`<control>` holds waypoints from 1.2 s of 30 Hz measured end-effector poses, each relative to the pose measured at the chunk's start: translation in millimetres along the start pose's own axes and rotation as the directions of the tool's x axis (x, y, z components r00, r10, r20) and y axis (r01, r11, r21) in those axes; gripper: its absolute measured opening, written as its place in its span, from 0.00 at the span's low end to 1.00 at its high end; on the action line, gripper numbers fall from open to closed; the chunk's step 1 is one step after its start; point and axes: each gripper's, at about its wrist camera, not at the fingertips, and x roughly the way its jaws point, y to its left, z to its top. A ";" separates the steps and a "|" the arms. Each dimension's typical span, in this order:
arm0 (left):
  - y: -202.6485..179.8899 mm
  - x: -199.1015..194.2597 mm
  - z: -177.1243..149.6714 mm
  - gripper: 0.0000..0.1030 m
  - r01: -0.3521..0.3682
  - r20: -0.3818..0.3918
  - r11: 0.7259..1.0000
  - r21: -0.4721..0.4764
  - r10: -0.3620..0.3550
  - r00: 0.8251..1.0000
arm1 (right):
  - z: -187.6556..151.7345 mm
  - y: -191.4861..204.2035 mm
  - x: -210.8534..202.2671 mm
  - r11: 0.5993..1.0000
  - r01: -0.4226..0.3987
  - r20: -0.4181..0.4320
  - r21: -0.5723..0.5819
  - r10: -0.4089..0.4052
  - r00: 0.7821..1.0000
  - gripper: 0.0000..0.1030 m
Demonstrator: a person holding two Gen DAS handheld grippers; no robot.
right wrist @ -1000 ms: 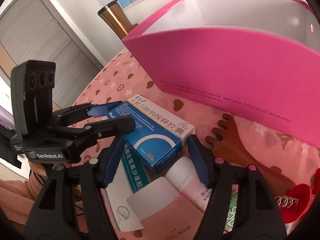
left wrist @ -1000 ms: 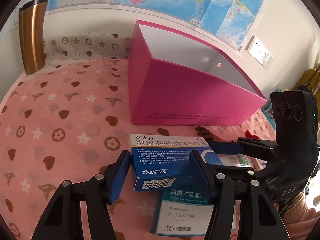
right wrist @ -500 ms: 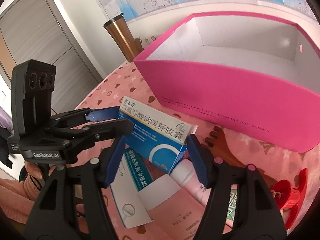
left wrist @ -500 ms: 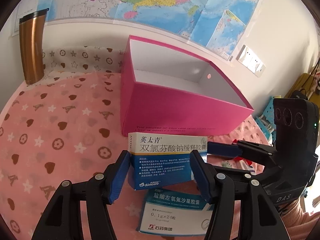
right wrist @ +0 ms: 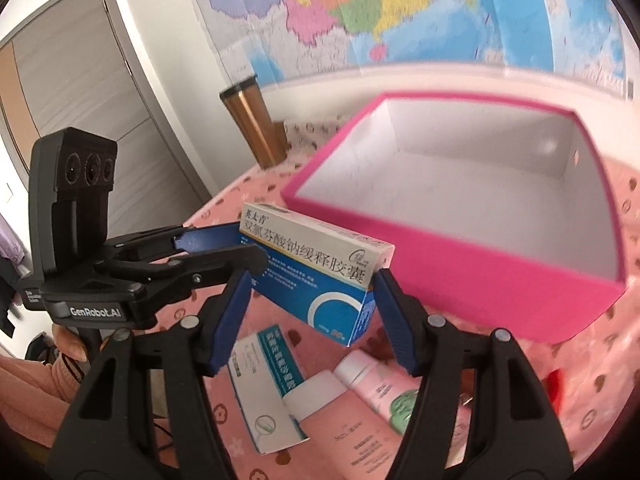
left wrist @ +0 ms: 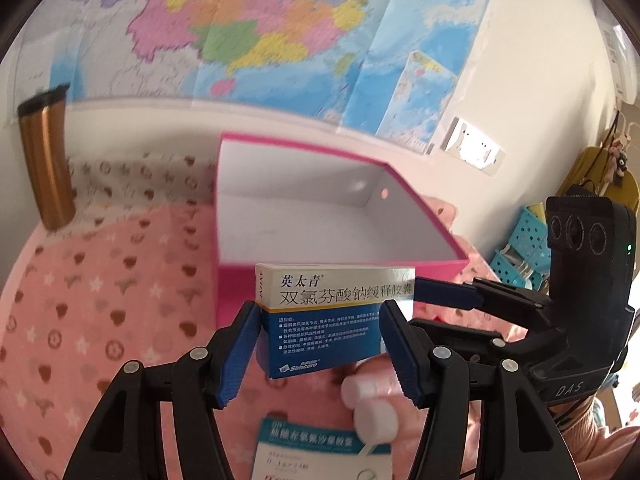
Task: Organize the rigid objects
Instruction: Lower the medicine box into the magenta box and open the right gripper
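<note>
The blue-and-white medicine box hangs in the air just near of the open pink box, long axis running left to right. Both hand-held grippers clamp it: the left hand-held gripper across its width, the right hand-held gripper from the right. Other cartons lie on the pink desk below.

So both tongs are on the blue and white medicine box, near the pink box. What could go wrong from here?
1. Both the left tongs and the right tongs clamp one medicine box; uneven motion could twist or crush it.
2. The medicine box hangs about level with the pink box's rim and could clip it.
</note>
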 end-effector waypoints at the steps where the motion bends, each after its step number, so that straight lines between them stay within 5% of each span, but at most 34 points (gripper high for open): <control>1: -1.9 -0.1 5.1 0.60 0.001 0.004 1.000 0.006 -0.001 1.000 | 5.8 -0.8 -3.1 1.000 0.004 0.013 -0.006 -0.004 1.000 0.64; 13: 0.6 26.7 70.2 0.60 -0.033 0.010 0.999 0.038 0.033 0.999 | 67.5 -36.3 0.8 0.999 -0.011 0.076 0.050 0.007 0.997 0.64; 26: 29.0 84.9 63.7 0.59 -0.104 -0.150 0.994 -0.028 0.099 0.984 | 65.9 -83.6 59.6 0.983 -0.048 -0.070 0.176 0.061 0.996 0.62; 36: 23.8 69.5 63.6 0.62 -0.167 -0.059 0.986 0.014 0.168 0.984 | 60.3 -96.3 69.5 0.978 -0.008 -0.098 0.207 0.029 0.995 0.62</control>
